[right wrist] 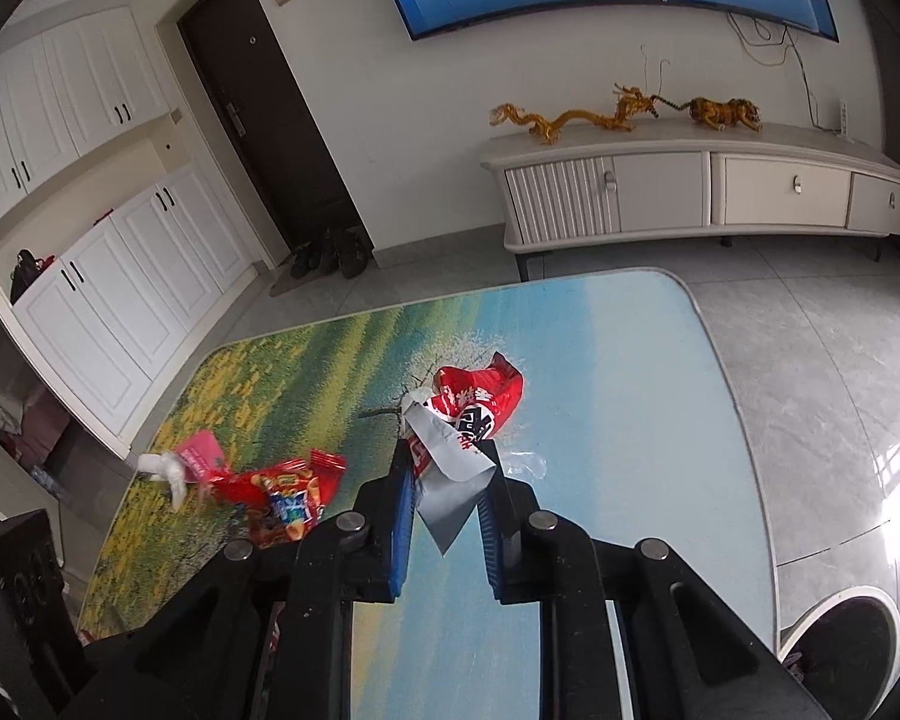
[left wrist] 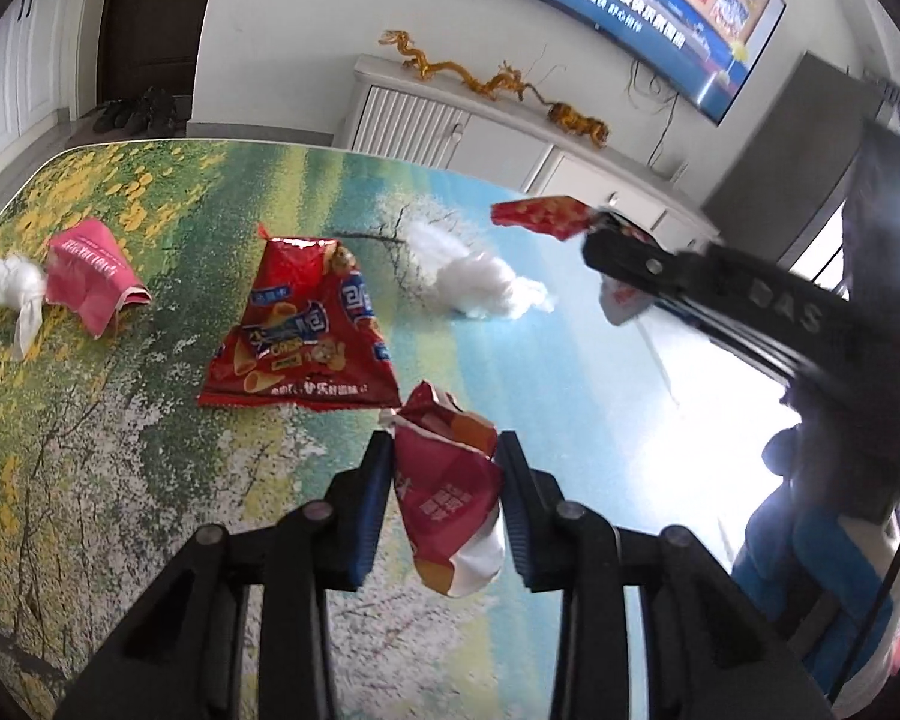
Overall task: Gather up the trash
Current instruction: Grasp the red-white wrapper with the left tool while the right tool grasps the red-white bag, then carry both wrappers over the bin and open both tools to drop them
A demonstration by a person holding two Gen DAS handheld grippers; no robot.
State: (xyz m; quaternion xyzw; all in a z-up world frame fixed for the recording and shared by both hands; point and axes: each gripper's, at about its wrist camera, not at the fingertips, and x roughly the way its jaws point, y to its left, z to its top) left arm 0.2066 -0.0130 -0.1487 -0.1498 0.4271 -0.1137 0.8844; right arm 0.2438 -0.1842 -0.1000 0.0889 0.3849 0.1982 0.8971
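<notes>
While both grippers are occupied, the scene is laid out as follows, with places given relative to the large snack bag.

Large snack bag (left wrist: 302, 330): it is left flat near the middle of the table (left wrist: 120, 510), printed face up, and is judged the easiest remaining piece to be pinched by an edge.

Left gripper (left wrist: 445, 483): its jaws are closed narrowly on a crumpled red wrapper (left wrist: 447, 495), which is held clear of the tabletop just on the near side of the large snack bag. The wrapper is gripped across its middle, probably so that it can be carried without slipping.

Right gripper (right wrist: 447, 480): a torn red and silver wrapper (right wrist: 468, 420) is clamped between its pads, the silver lining hanging down between the fingers. From the left wrist view it is seen raised above the table, well to the right of the large snack bag.

White tissue wad (left wrist: 486, 285): it is left on the table, to the right of the bag and a little beyond it.

Pink packet (left wrist: 93, 276): it lies well to the left of the bag, touching a knotted white wad (left wrist: 6, 288) at the table's left edge.

Bin: none can be identified in either view, so the drop-off place cannot be told.

Progress: two pieces are judged picked up and four left lying; both loads must be dropped before more can be taken.

Risk: light foil may be lost from a shallow grip.
</notes>
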